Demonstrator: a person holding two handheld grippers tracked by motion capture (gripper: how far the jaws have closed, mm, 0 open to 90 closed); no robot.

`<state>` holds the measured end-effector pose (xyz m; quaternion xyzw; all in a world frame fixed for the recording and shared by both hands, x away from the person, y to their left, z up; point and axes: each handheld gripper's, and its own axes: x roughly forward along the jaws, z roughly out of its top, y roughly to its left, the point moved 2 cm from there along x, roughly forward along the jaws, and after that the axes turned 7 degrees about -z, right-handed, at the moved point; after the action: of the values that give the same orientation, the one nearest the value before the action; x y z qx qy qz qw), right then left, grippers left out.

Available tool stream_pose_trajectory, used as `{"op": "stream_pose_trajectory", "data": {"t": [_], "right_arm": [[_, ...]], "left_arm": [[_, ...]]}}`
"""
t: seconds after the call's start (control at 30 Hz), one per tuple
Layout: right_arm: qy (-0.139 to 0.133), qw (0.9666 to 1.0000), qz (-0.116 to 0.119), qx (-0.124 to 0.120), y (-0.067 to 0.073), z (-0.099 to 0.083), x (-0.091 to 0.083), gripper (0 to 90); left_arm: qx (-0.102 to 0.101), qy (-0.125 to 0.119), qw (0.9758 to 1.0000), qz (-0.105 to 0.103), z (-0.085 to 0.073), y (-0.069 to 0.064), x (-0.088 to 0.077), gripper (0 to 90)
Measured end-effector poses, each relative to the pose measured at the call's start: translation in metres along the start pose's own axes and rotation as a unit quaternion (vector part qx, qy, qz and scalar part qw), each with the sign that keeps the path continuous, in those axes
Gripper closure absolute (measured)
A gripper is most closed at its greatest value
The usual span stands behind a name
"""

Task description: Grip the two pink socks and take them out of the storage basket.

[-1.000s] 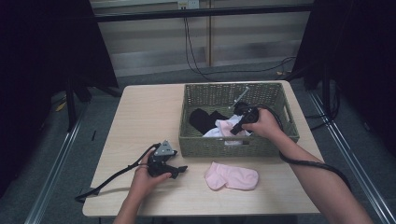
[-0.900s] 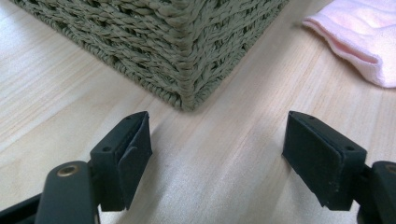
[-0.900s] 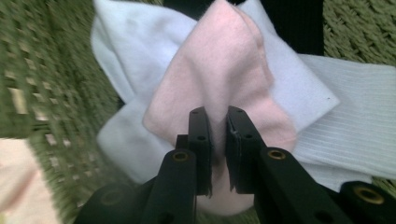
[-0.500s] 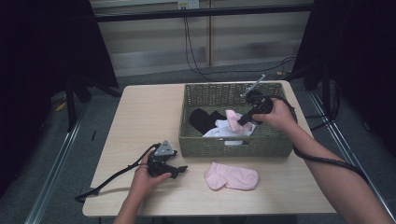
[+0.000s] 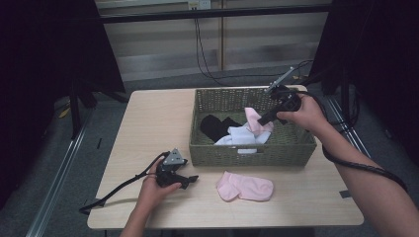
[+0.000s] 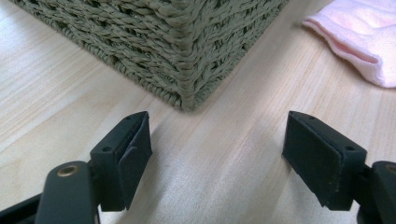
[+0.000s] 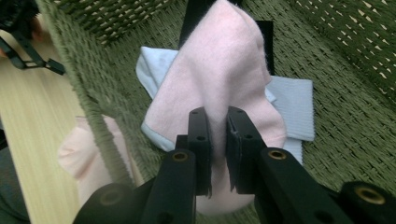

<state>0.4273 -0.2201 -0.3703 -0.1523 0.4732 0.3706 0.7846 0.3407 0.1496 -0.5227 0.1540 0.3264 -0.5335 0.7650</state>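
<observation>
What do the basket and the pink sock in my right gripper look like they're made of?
Basket: woven, twisted olive-green fibre, probably seagrass or paper cord; matte, with open gaps near the rim. Pink sock: soft fuzzy knit, likely fleece or terry; it drapes limply from the right gripper.

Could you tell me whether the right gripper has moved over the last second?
Yes. The right gripper, shut on a pink sock, has risen and shifted toward the woven basket's far right corner.

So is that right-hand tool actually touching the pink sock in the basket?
Touching. In the right gripper view the two black fingers are closed on a fold of the pink sock, lifting it above the basket.
</observation>
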Motion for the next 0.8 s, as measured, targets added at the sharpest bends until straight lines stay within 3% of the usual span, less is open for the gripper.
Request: {"op": "stream_pose_trajectory", "data": {"t": [0.43,0.8], "right_arm": [[0.012,0.9998,0.016,-0.005,0.019,-0.003,-0.019,80.8],[0.003,0.9992,0.032,-0.025,0.037,-0.009,-0.037,80.6]], "left_arm": [[0.0,0.0,1.0,0.0,0.0,0.0,0.0,23.2],[-0.001,0.0,1.0,0.0,0.0,0.0,0.0,23.1]]}}
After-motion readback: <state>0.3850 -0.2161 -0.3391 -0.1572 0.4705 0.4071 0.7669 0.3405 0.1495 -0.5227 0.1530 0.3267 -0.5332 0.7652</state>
